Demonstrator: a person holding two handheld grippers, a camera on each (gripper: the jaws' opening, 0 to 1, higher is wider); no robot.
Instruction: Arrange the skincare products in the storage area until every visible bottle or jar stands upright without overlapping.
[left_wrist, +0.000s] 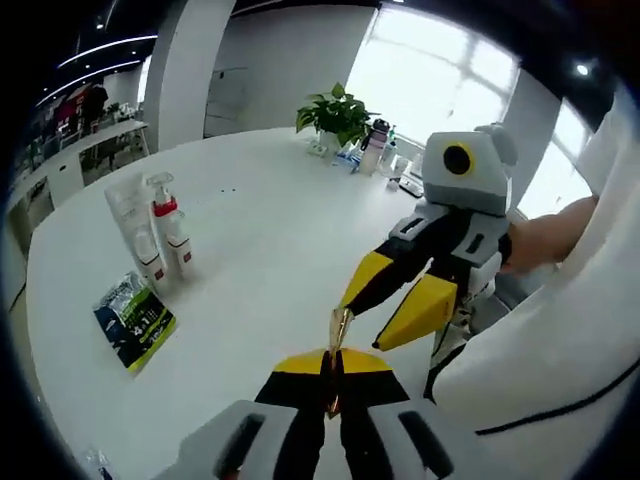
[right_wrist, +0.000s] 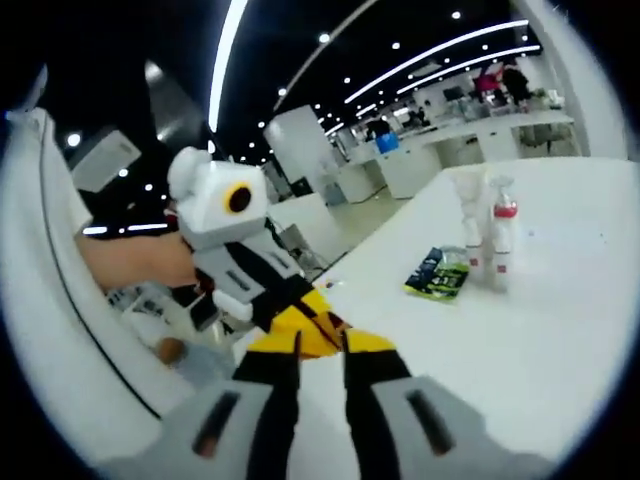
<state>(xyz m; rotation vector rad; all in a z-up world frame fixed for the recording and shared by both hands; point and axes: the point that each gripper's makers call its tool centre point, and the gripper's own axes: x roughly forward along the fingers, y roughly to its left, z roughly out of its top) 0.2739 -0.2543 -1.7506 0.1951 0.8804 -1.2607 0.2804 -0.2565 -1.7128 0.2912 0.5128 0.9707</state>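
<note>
Two containers already upright: red-banded pump bottle (left_wrist: 170, 225) (right_wrist: 503, 235) and, touching or just beside it, pale bottle (left_wrist: 130, 212) (right_wrist: 468, 232); no overlap between them as far as can be judged. Near the pump bottle, on the person's side of it, green-and-black sachet (left_wrist: 135, 315) (right_wrist: 440, 272) lying flat on the bench (left_wrist: 280, 230). Judged early in the task: nothing gripped, flat pack probably still to be stood up or set clear of the pair, if counted among the products at all.

Left gripper (left_wrist: 335, 355) (right_wrist: 295, 320) well apart from the pump bottle, jaws clenched together with nothing recognisable between them. Right gripper (left_wrist: 395, 300) (right_wrist: 335, 350) close against the left one, equally far from the pump bottle, jaws released with a bare gap between. Both held over bare bench in front of the person's white sleeve (left_wrist: 540, 380).

Bench white, smooth, rounded at the edge. Far beyond the pump bottle, at the opposite edge, potted plant (left_wrist: 335, 115) with a few small items beside it, too small to name. Large open-plan room, bright window (left_wrist: 440, 70) behind the plant, strip lights overhead, more white desks in the distance.
</note>
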